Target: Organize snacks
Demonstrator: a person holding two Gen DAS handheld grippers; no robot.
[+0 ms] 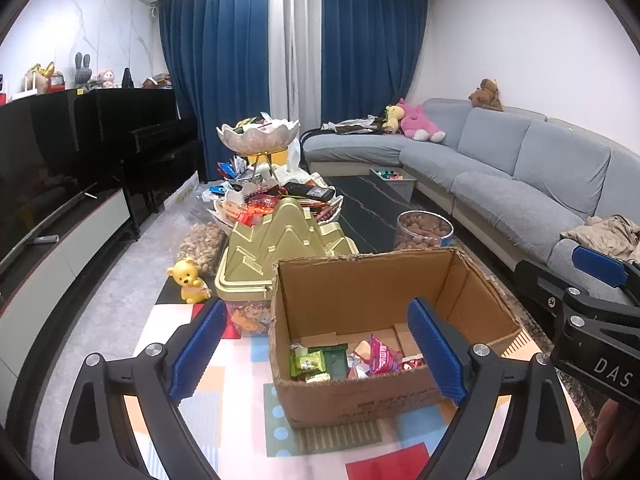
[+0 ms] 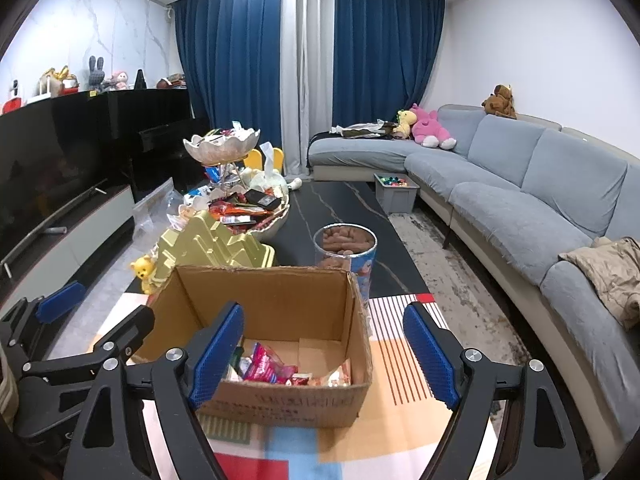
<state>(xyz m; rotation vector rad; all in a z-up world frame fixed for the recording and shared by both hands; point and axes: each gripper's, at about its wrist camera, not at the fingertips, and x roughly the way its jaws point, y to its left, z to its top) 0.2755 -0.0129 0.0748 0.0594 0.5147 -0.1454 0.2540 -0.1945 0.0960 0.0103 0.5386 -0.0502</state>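
Left hand-held gripper (image 1: 316,350): jaws spread wide, nothing between the blue pads (image 1: 438,354). It hangs above the near rim of the open cardboard box (image 1: 352,292). Right hand-held gripper (image 2: 324,354): jaws likewise wide apart and empty, poised over the same box (image 2: 280,296) from its right side. Each tool shows at the edge of the other's view.

The box stands on a colourful patterned mat (image 1: 240,412) on the counter (image 2: 344,208). Snack packets (image 1: 348,360) lie on its floor, gathered toward the near wall: green wrappers at left, a pink packet (image 1: 382,354) in the middle, red and silver ones beside it. The far part of the box floor is bare cardboard.

Behind the box, touching or just beside it, sits a gold mountain-shaped lidded container (image 1: 280,248). A yellow bear figurine (image 1: 188,280) stands left of that. A clear tub of brown snacks (image 2: 346,252) stands beyond the box's right far corner. Further back, a two-tier shell-shaped stand (image 1: 258,136) is heaped with more wrapped snacks (image 1: 280,198).
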